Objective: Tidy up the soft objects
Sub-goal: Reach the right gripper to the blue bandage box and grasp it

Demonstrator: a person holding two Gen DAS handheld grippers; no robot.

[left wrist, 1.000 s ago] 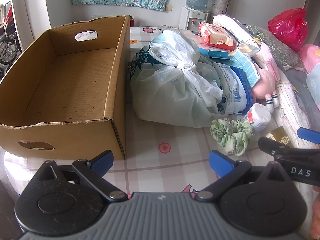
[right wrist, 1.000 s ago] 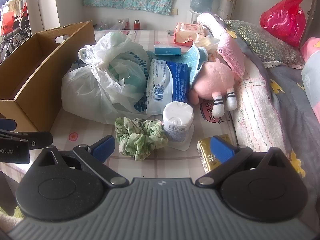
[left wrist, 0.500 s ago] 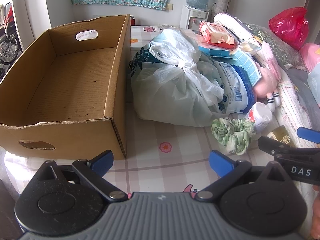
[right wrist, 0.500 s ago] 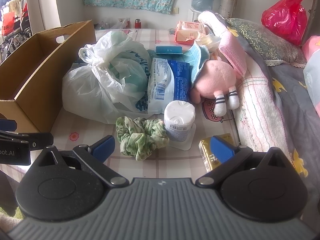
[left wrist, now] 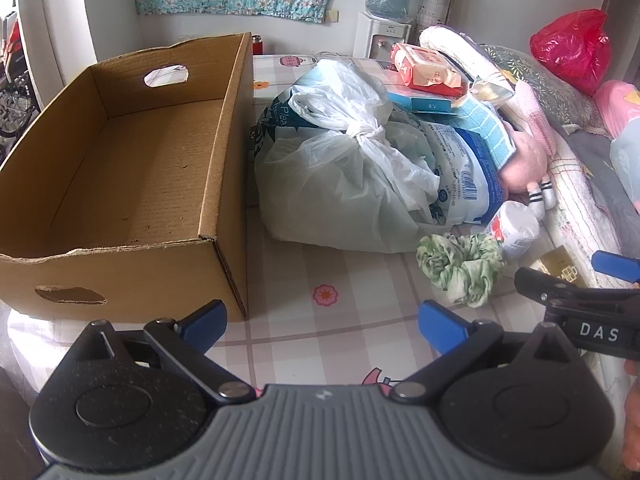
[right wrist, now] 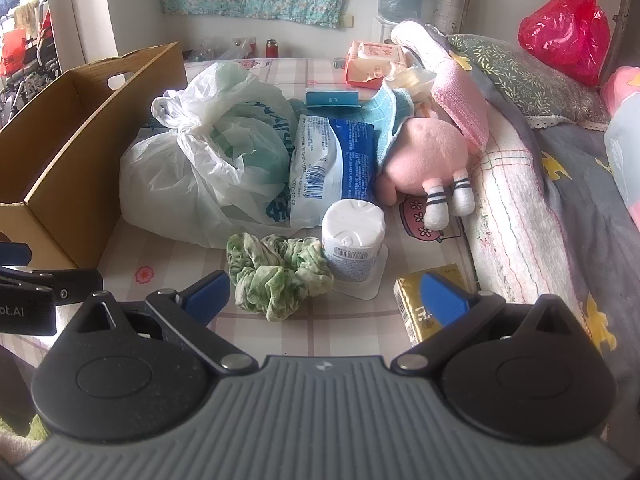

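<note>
Crowded tabletop here: a knotted, crinkly white plastic bag (right wrist: 192, 184) bulges right beside the open cardboard box (left wrist: 120, 168), whose corrugated walls carry 2 oval hand-holes and whose floor is bare. Leaning on the bag is a glossy blue-and-white packet (right wrist: 332, 168), and behind that a pink plush toy (right wrist: 424, 152) with striped socks lies against a rolled pink-and-white towel (right wrist: 508, 184). Front and centre, the green ruffled scrunchie (right wrist: 276, 272) sits on the checked tablecloth (left wrist: 340, 320), touching a squat white plastic bottle (right wrist: 354, 240) on its right, with a gold foil packet (right wrist: 420, 304) just beyond, partly hidden by a blue fingertip. The right gripper (right wrist: 326, 294) hovers low just short of the scrunchie, jaws spread wide, nothing between them. The left gripper (left wrist: 322, 320) is equally wide open and holding nothing, aimed at bare cloth between the box corner and the scrunchie (left wrist: 460, 268). A red plastic bag (right wrist: 564, 28) sits far back right.
</note>
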